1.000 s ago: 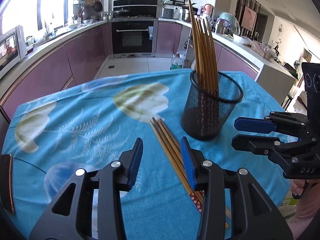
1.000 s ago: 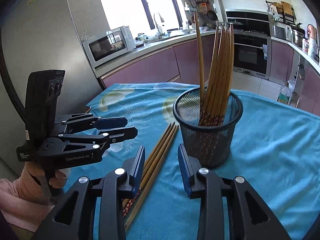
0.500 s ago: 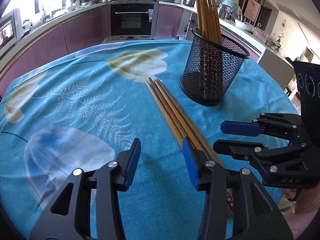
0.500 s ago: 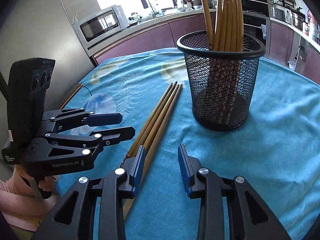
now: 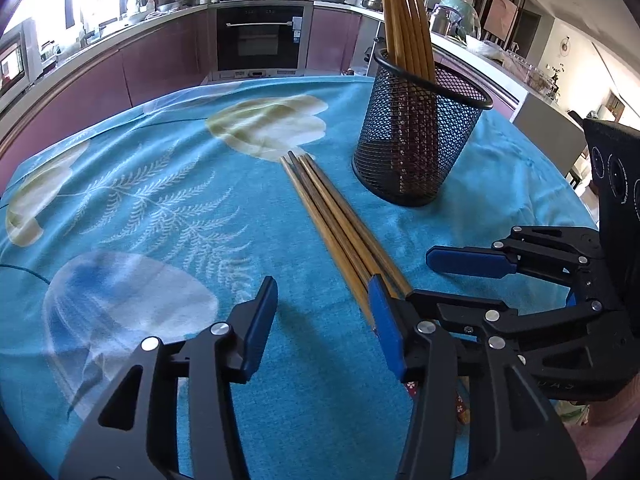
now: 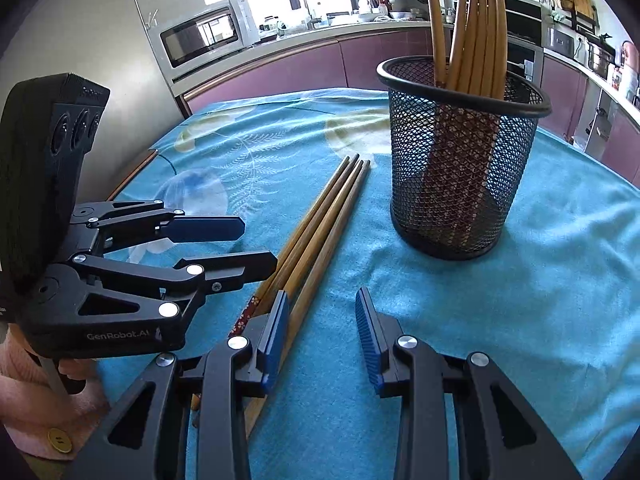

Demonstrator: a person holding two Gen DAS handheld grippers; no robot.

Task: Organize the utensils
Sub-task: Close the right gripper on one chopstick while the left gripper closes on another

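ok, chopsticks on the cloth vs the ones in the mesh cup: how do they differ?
The chopsticks on the cloth lie flat, side by side beside the mesh cup; the chopsticks in the cup stand nearly upright, tips fanning out. The loose ones are four, the standing ones more. The loose ones have their patterned ends near the grippers; the cup's have theirs down inside. All are the same brown wood.
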